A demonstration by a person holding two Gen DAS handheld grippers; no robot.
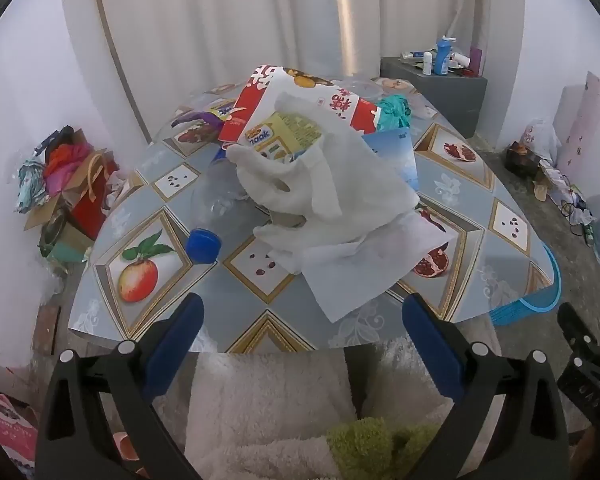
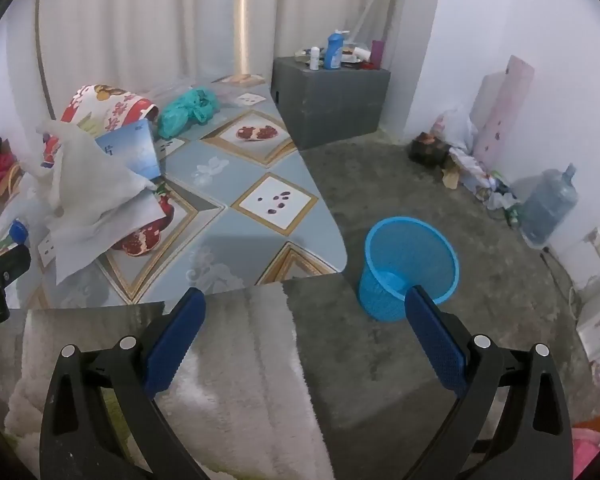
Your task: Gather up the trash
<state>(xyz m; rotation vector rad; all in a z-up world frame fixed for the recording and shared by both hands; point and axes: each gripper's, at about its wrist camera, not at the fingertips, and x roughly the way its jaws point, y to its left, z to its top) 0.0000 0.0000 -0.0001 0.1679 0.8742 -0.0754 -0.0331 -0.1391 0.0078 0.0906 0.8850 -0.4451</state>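
- Left gripper (image 1: 302, 332) hangs over the near edge of the worktop (image 1: 236, 340), jaws spread wide, nothing between them.
- Right gripper (image 2: 304, 330) is off the worktop's right corner, jaws likewise released and empty.
- Trash is piled mid-worktop: white plastic bag (image 1: 320, 184) draped over a red-and-white carton (image 1: 300, 96), clear bottle with blue cap (image 1: 203, 245) lying left of it, white paper sheet (image 1: 372, 264) nearest, teal crumpled bag (image 1: 396, 110) at the back.
- Blue mesh bin (image 2: 410, 264) stands on the floor right of the worktop, looks empty.
- Likely first pick: the paper sheet or bottle. Pinch the paper at its raised fold, not flat.
- Grab the bottle across its body; it may roll.
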